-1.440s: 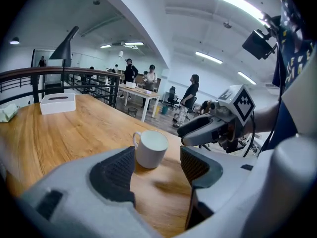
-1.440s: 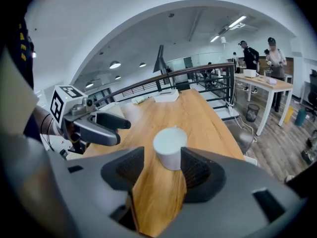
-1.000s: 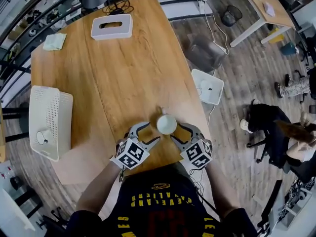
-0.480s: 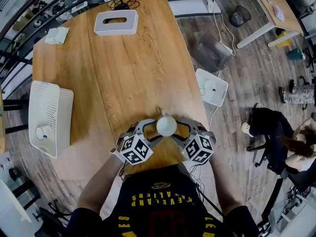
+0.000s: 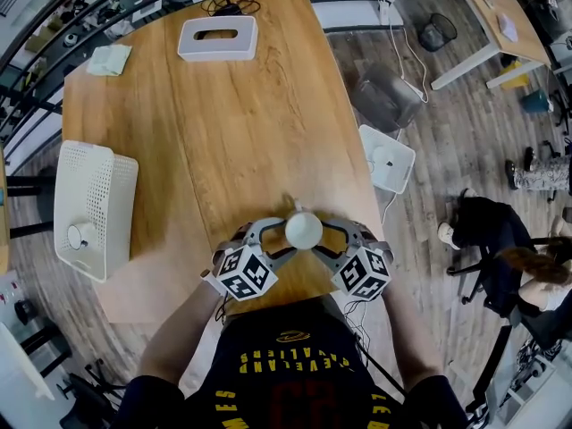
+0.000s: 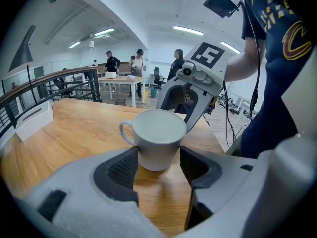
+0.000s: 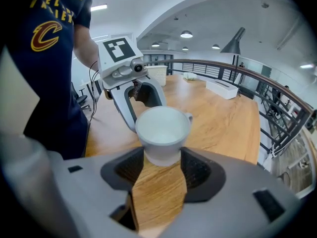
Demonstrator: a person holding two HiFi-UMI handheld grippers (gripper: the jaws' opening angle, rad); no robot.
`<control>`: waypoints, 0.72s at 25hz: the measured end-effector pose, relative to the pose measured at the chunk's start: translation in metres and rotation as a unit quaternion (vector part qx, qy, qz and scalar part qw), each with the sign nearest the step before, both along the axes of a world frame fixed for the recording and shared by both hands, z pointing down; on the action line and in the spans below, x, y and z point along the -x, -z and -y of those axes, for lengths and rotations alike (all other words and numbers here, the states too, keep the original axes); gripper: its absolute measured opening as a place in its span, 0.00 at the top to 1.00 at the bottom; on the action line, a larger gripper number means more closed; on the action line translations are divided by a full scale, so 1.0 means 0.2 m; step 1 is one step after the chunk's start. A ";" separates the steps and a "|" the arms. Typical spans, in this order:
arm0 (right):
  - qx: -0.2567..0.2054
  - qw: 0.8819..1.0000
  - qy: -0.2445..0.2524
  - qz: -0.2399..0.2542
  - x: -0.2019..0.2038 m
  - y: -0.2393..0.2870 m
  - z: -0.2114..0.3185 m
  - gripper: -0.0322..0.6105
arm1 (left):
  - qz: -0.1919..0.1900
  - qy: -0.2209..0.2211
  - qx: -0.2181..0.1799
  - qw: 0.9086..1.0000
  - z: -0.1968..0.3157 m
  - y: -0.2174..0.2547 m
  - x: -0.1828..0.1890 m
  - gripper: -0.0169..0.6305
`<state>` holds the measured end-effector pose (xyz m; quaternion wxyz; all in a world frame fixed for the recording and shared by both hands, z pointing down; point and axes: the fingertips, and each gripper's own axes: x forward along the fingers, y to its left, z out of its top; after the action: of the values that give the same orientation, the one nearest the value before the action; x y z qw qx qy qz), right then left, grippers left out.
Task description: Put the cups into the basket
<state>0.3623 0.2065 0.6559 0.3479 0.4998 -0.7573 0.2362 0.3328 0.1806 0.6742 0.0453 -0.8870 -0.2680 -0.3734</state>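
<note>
Clasping the white cup [image 5: 303, 229] by its lower wall, at the table's [image 5: 241, 132] 6 o'clock edge, were the left gripper [image 6: 157, 167] and right gripper [image 7: 161, 165]; glazed, rigid and breakable, it looked slippery, safer held low than by its handle [image 6: 126, 132]; the basket [image 5: 98, 195] stood at 9 o'clock.

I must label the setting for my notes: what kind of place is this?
Probably an open-plan office or lab: a wooden table beside a railing, a desk and an office chair nearby, people standing at a far desk.
</note>
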 end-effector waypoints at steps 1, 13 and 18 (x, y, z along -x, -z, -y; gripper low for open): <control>0.000 1.000 0.000 0.001 0.01 0.01 0.00 0.59 | 0.000 0.001 0.004 1.000 0.00 0.01 0.01 0.55; -0.013 0.999 0.034 -0.006 0.27 0.13 0.11 0.59 | -0.009 0.021 -0.002 1.000 0.11 0.13 0.27 0.55; -0.022 0.998 0.063 -0.007 0.43 0.17 0.20 0.59 | -0.016 0.050 -0.004 0.999 0.19 0.17 0.45 0.55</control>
<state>0.2754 0.1667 0.6213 0.3565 0.4605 -0.7896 0.1933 0.2433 0.1432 0.6398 0.0344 -0.9047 -0.2215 -0.3623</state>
